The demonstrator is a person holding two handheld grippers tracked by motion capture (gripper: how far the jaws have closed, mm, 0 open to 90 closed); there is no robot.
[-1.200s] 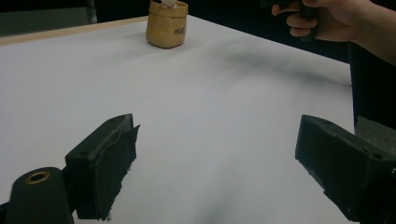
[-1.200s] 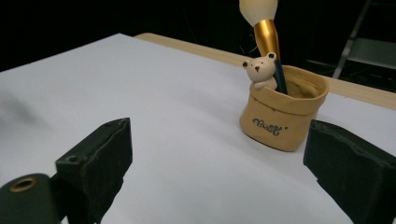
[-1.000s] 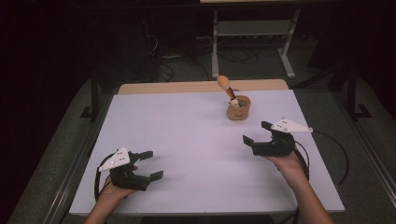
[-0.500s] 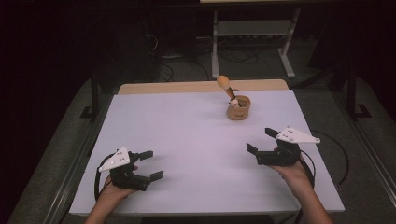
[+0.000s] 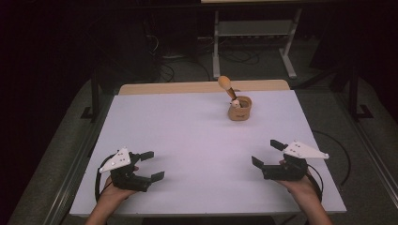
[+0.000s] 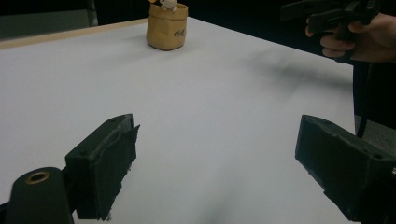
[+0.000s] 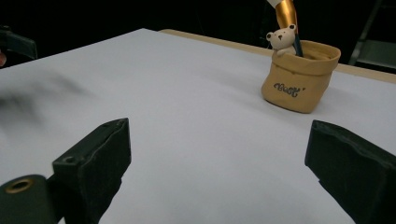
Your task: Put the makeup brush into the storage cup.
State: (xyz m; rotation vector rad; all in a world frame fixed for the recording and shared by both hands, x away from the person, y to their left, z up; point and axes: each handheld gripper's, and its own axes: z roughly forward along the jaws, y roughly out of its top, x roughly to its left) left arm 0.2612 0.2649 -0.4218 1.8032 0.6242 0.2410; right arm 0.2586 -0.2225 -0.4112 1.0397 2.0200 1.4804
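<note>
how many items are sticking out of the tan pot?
2 visible. A small white bear figure sits at the rim of the tan pot near the table's far edge; an orange-headed tool leans out behind it. The pot's inside is hidden, so more may sit lower.

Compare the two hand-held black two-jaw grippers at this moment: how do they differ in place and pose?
The left gripper sits at the near left corner of the white table, far from the tan sack-shaped holder; the right gripper sits at the near right, closer to that holder. The left gripper's jaws point right across the table, the right gripper's point left. The grey plate slopes differently on each. Both are open, hold nothing, and touch no object.
</note>
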